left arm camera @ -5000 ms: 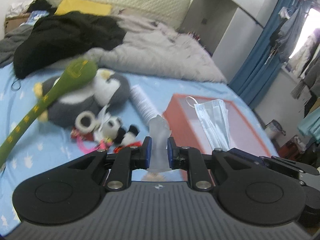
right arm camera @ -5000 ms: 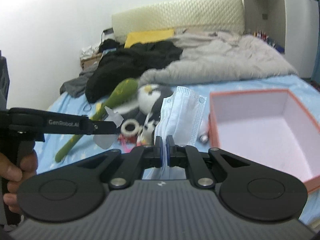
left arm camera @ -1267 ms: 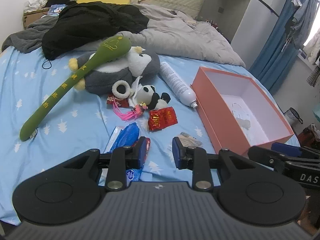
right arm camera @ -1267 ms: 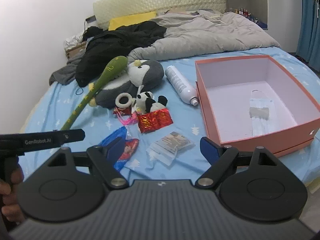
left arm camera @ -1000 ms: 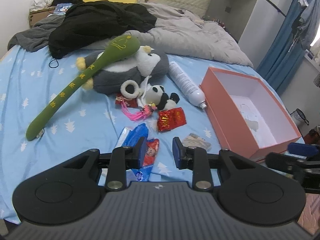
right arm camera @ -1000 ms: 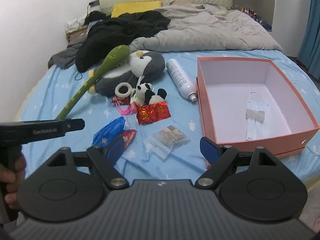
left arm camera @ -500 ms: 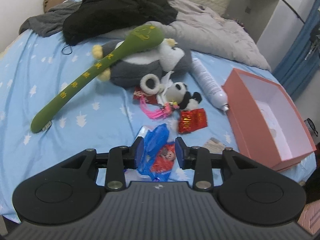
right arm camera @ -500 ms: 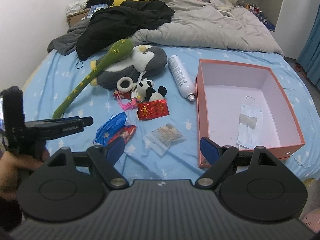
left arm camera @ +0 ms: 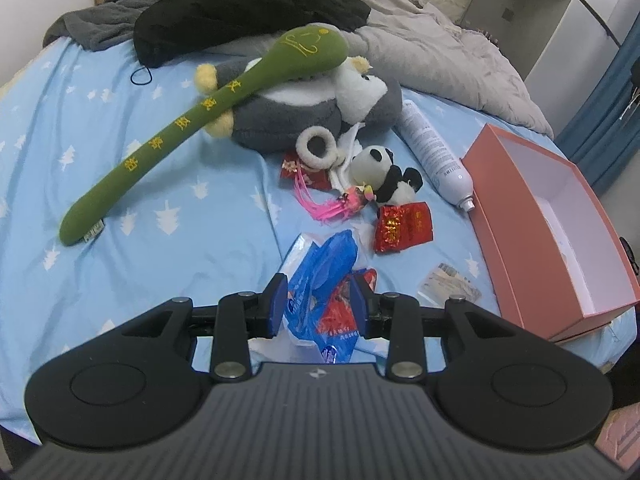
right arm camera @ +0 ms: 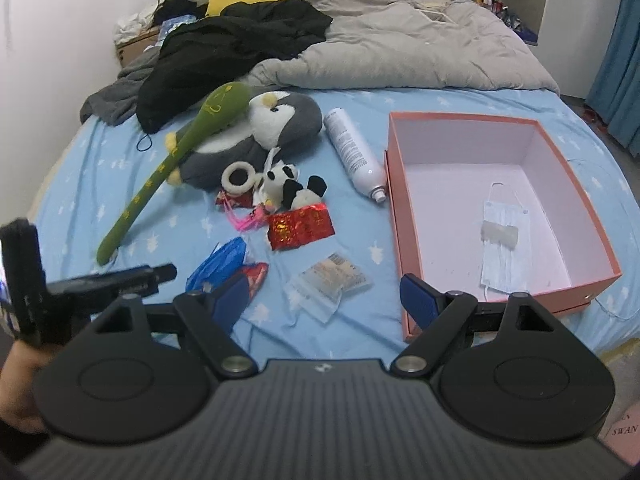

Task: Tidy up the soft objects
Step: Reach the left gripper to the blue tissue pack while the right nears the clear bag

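Note:
My left gripper [left arm camera: 319,304] is open, with its jaws on either side of a blue and red plastic packet [left arm camera: 326,280] lying on the blue bedsheet; the packet also shows in the right wrist view [right arm camera: 228,258]. My right gripper [right arm camera: 324,300] is wide open and empty above a clear packet [right arm camera: 330,280]. The orange box [right arm camera: 600,240] at the right holds a face mask [right arm camera: 502,240]. A grey penguin plush [left arm camera: 300,104], a long green plush [left arm camera: 200,120] and a small panda plush [left arm camera: 380,172] lie further back.
A white spray bottle [right arm camera: 352,152] lies beside the box. A red foil packet [right arm camera: 300,226], a pink tassel [left arm camera: 324,204] and a white ring [left arm camera: 318,146] lie near the panda. Black clothes [right arm camera: 240,40] and a grey duvet [right arm camera: 400,48] cover the bed's far end.
My left gripper has moved forward and down so that its open jaws now straddle the blue and red packet. My right gripper has risen and stays wide open.

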The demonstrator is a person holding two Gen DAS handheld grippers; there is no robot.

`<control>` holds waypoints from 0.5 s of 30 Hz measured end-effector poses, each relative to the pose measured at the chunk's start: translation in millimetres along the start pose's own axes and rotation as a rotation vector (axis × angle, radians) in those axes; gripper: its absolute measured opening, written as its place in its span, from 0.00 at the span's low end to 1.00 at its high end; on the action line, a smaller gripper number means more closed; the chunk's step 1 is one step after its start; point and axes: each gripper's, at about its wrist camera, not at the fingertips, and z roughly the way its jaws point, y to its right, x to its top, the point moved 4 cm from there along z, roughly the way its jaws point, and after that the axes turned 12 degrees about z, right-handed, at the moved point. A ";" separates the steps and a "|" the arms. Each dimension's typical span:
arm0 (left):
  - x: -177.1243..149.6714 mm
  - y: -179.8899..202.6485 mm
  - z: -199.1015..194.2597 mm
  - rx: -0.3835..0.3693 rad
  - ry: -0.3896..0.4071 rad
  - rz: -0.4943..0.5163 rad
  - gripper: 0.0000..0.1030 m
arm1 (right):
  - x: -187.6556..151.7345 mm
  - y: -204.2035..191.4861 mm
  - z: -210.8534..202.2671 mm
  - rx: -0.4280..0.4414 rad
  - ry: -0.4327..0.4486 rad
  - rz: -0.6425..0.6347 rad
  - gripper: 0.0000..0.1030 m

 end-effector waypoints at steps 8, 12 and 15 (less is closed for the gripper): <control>-3.0 -1.6 10.4 -0.006 -0.017 0.003 0.38 | -2.8 -11.1 15.0 0.011 -0.009 -0.023 0.82; -2.1 -1.7 11.8 -0.014 -0.010 0.010 0.38 | -3.0 -17.1 22.3 0.019 -0.011 -0.024 0.82; -2.3 -2.0 16.5 -0.028 -0.006 0.007 0.38 | -2.1 -20.4 30.6 0.027 -0.028 -0.030 0.82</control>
